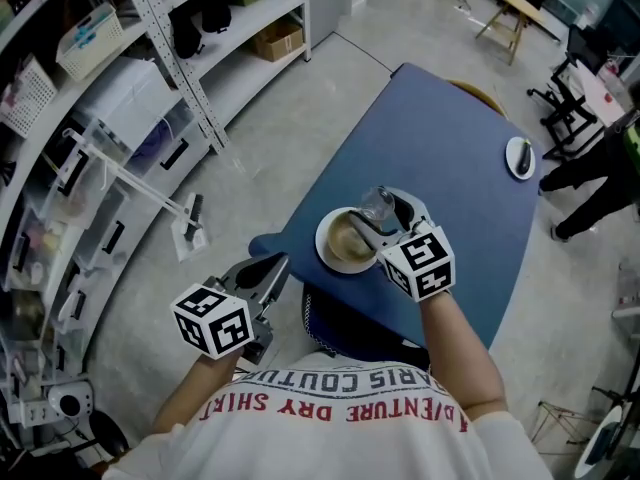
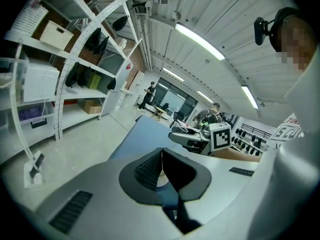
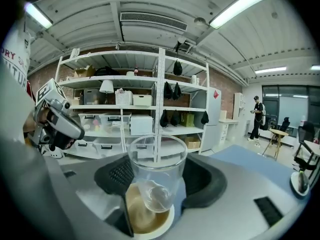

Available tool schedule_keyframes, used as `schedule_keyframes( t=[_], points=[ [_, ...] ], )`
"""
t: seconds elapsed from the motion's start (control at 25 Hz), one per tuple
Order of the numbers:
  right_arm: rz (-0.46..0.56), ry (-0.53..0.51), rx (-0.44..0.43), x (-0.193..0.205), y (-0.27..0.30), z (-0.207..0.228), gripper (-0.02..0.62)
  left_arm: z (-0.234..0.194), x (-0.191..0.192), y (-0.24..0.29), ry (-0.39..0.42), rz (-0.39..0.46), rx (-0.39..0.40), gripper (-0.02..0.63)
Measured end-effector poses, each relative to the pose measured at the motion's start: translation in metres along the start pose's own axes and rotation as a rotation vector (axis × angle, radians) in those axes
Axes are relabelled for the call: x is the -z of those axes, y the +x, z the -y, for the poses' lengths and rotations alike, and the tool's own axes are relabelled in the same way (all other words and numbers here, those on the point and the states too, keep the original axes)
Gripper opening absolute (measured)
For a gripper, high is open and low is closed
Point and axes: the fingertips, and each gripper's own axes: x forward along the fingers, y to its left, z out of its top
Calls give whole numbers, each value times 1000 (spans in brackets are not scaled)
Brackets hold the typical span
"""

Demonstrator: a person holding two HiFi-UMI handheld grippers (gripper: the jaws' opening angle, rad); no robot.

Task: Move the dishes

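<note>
The right tongs (image 1: 388, 218) reach out over the near part of the blue worktop (image 1: 450, 168), carried on a bare forearm that stretches forward from the person's chest, with the marker cube (image 1: 420, 261) riding on top and the nose angled a little downward. Their jaws stand wide and are clamped on a clear glass (image 3: 156, 176), one dark pad on each side of its wall; the glass stands roughly upright with its mouth open toward the ceiling. Directly under it sits a white bowl (image 1: 340, 243) with a tan inside, resting on the worktop close to the near edge; whether the base of the glass touches the bowl cannot be told. The left tongs (image 1: 270, 268) hang off to the left of the worktop's near corner, above the grey floor (image 1: 270, 138), on a forearm held forward and slightly outward, also tipped a little downward; their jaws are pressed together with nothing between them. A small white dish (image 1: 520, 157) lies at the far right edge of the worktop, well apart from the bowl. Metal shelving (image 1: 120, 78) lines the left side
</note>
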Motion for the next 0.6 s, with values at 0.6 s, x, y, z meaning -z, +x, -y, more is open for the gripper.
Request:
schedule_keyframes(
  t=[0.6],
  points=[
    [-60,58,150,44,-20,77,287,7,4,21,12,-46,9,28]
  ],
)
